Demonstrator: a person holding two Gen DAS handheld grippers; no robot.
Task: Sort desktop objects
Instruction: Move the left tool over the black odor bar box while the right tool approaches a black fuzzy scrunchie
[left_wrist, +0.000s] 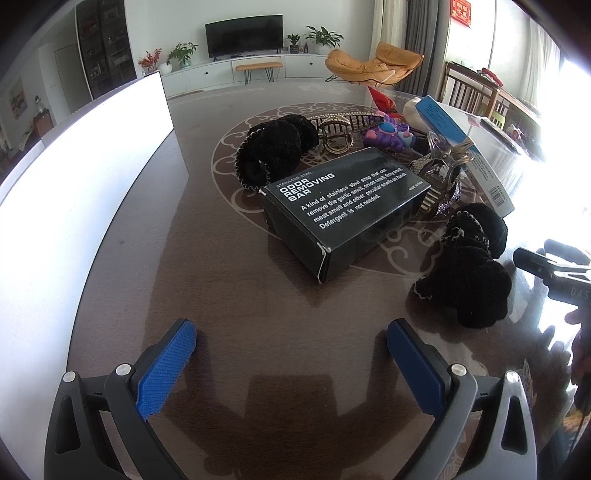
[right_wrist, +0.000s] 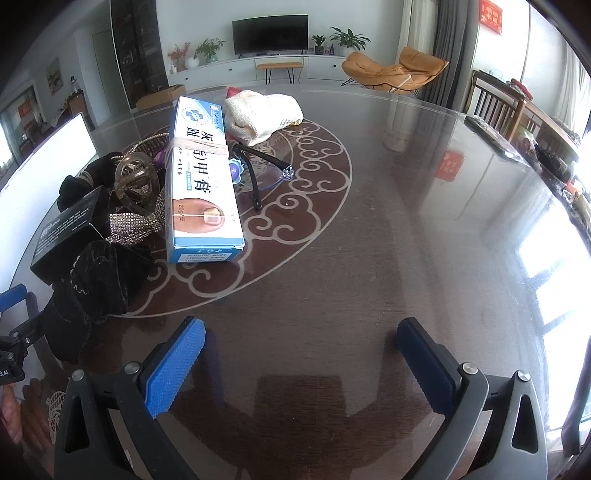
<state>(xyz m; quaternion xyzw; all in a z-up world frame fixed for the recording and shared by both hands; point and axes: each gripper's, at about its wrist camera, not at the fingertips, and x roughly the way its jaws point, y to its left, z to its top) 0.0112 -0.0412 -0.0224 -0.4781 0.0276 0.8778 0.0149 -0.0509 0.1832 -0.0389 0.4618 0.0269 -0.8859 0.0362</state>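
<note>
left gripper (left_wrist: 291, 341) spread wide, empty, short of odor removing bar box (left_wrist: 345, 210); right gripper (right_wrist: 301, 341) spread wide, empty, over glass tabletop (right_wrist: 369, 240) near ointment box (right_wrist: 201, 177)

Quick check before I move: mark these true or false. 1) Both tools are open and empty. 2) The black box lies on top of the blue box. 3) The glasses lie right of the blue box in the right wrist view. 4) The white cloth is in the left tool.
1) True: the left tool and right tool are open, holding nothing.
2) False: the black box rests on the table, beside the blue box.
3) True: the glasses lie there.
4) False: the white cloth lies on the table behind the blue box.
</note>
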